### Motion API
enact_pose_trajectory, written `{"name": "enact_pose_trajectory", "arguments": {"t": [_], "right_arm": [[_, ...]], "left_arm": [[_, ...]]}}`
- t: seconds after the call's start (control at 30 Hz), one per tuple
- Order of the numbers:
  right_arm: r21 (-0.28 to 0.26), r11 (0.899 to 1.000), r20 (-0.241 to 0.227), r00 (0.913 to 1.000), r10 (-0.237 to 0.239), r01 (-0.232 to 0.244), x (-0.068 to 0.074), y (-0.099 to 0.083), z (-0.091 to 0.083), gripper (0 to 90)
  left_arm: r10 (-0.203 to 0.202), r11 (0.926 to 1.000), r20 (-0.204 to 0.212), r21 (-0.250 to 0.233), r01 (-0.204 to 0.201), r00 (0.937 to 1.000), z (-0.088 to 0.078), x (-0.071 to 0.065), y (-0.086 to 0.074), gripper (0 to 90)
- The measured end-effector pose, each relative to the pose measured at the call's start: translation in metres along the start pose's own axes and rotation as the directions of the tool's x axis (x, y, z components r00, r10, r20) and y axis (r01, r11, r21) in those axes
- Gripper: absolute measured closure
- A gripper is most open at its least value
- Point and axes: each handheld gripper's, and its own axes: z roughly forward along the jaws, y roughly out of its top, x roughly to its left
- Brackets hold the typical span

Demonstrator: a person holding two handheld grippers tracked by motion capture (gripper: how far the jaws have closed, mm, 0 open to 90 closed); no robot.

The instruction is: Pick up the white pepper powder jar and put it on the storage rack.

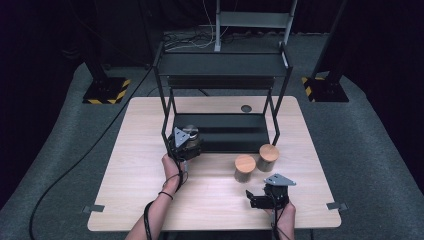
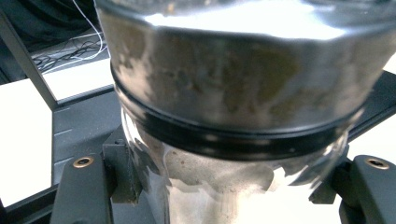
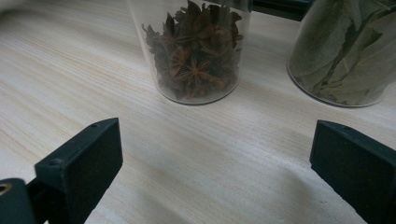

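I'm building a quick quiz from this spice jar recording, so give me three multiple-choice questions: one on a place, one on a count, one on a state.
1. Where is the jar held by the left tongs?
A. lower shelf's front edge
B. top shelf
C. floor

2. How many wooden-lidded jars stand on the table?
A. one
B. two
C. four

3. How are the right tongs?
A. open
B. shut on a jar
C. shut on nothing

Answers: 1 A, the high view shows it at the rack's lower shelf; 2 B, star anise jar and leaf jar; 3 A, jaws wide apart over bare wood.
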Motion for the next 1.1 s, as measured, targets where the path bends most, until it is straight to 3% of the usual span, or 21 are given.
{"name": "enact_pose_trajectory", "arguments": {"t": [1.1], "right_arm": [[0.002,1.000,0.001,1.0000,0.002,-0.002,0.000,0.000,0.000,1.7]], "left_arm": [[0.002,0.9997,-0.016,0.023,-0.002,0.9999,0.018,0.002,0.003,30.5]]}}
